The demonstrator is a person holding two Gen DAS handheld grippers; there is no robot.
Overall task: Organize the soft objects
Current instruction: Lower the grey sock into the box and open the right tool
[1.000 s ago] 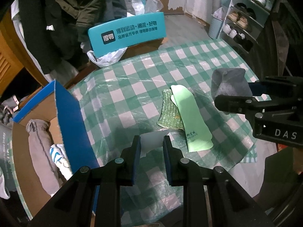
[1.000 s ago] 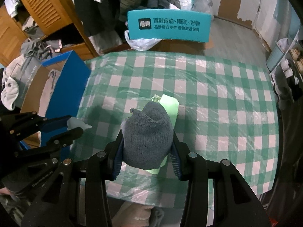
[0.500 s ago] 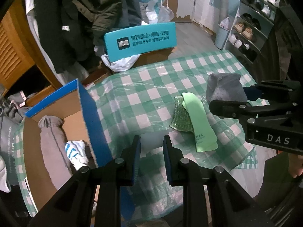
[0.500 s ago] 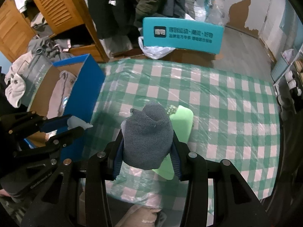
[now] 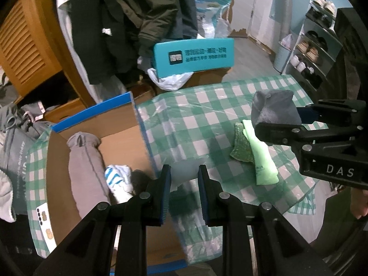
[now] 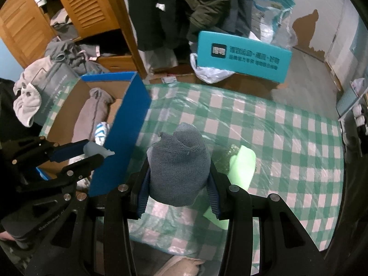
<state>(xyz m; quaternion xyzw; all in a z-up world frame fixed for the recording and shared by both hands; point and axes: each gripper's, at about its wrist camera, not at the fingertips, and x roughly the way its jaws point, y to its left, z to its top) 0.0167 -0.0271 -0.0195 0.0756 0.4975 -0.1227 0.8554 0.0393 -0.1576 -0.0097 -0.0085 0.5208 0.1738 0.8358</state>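
My left gripper is shut on a thin whitish translucent piece and hovers over the seam between the box wall and the table. Held high above the green-checked tablecloth, my right gripper is shut on a rolled grey knit sock. The open cardboard box with blue walls stands at the table's left. Inside it lie a rolled grey garment and a white sock with blue stripes. A light green insole and a green mesh pad rest on the cloth.
A teal printed box flap and a white plastic bag stand beyond the table's far edge. Dark coats hang behind, beside a louvred wooden wardrobe. A shoe rack is at the right. Loose clothes are piled left of the box.
Both grippers have moved left and risen, each still holding its item. The box has come further into both views, and the insole has slid to the right.
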